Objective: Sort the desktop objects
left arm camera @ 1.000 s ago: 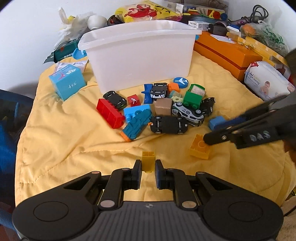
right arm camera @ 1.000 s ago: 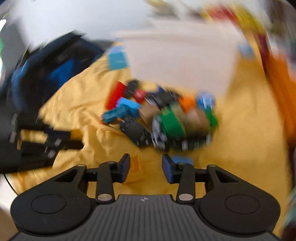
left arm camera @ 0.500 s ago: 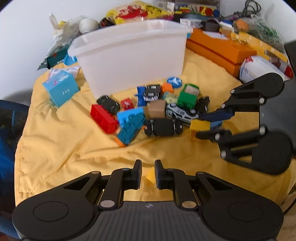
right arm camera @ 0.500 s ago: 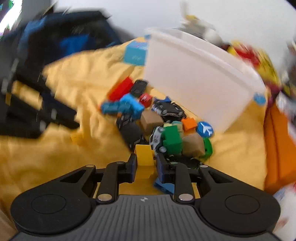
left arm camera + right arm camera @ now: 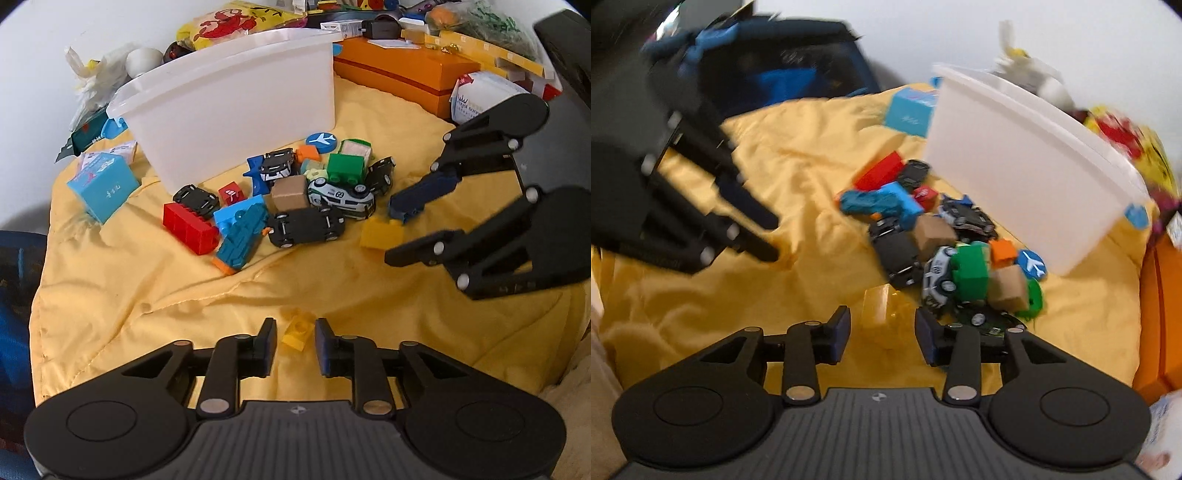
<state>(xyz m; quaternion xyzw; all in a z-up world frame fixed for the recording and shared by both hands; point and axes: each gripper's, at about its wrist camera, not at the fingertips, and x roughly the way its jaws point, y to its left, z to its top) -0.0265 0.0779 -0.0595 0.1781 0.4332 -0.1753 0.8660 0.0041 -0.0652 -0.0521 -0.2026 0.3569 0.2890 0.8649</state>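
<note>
Yellow brick (image 5: 882,314), blurred, between opening right gripper (image 5: 882,332)

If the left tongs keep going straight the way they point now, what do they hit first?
Most likely the small yellow brick, lying loose on the yellow cloth between the left tongs, whose jaws are opening and not pressing it. Past it comes bare cloth; the toy pile sits farther on, though depth is hard to judge.

Behind the orange box (image 5: 406,70): yellow crab-print bag (image 5: 236,22), green netted bundle (image 5: 480,22). Just right of it: white wipes pack (image 5: 484,96). Far left: crumpled plastic bag (image 5: 92,77).
</note>
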